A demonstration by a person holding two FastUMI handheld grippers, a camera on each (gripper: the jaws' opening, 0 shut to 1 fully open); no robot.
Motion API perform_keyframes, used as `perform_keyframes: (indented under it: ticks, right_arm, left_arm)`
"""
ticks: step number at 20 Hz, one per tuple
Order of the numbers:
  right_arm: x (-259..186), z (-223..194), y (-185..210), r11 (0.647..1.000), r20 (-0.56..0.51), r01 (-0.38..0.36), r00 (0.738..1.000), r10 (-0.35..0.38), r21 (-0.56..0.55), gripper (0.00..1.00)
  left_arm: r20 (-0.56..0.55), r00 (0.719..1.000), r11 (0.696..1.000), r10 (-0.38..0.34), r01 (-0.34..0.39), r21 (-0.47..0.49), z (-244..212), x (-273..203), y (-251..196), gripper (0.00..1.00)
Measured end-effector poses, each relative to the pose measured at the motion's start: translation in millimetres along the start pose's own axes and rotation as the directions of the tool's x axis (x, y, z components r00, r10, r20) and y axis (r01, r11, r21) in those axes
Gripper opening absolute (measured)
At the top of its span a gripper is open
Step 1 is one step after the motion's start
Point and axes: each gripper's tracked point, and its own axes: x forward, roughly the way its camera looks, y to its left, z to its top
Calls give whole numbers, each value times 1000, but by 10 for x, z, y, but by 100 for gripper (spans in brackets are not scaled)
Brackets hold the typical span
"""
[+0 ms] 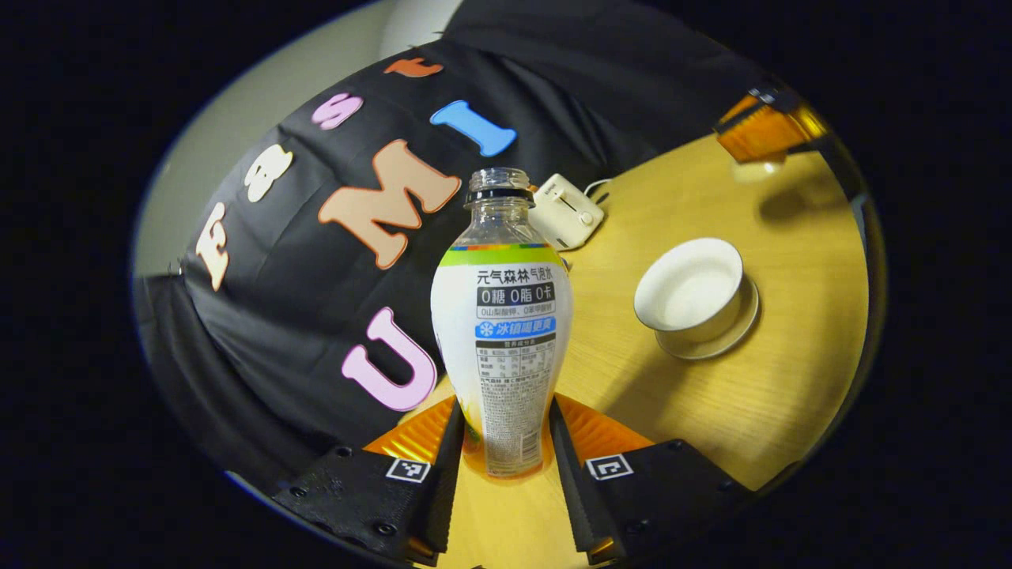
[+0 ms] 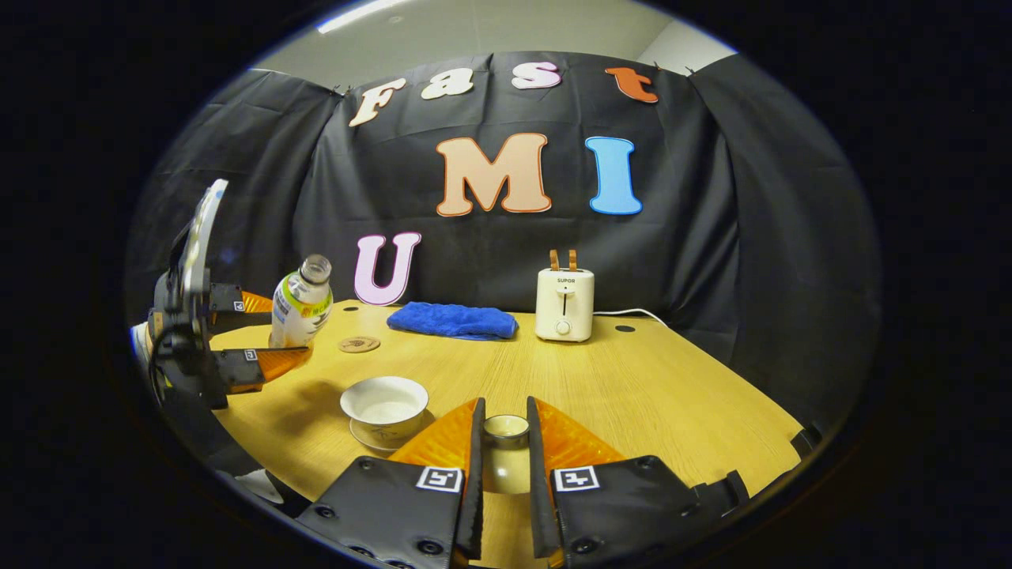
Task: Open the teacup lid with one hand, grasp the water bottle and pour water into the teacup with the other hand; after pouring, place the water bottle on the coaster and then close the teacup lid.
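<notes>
Bottle (image 1: 502,332) stands uncapped near the desk's (image 2: 672,395) left edge, clamped in our left gripper (image 1: 506,442), while our right gripper (image 2: 504,450) pinches the lid (image 2: 506,454) beside the open teacup (image 2: 385,405).

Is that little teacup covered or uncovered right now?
Uncovered. The teacup sits open on its saucer, white inside showing, while the right gripper holds the lid off to the side.

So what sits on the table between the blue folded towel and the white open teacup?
In the right gripper view, only bare wooden table lies between the blue towel and white teacup; the round coaster sits off to the left.
</notes>
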Motion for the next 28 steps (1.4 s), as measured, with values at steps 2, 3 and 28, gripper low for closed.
perform_keyframes:
  ticks: [2,3,28]
  right_arm:
    - [5,7,40,1000,-4,0,1000,0,-6,28]
    - [16,23,66,1000,-5,-2,1000,2,-6,26]
    - [152,254,288,999,22,23,1000,-22,-33,26]
  left_arm:
    - [43,999,993,11,-6,-117,8,-37,90,56]
    - [54,998,983,17,-7,-184,6,-44,122,57]
    - [153,977,664,150,15,-747,-90,1106,1100,57]
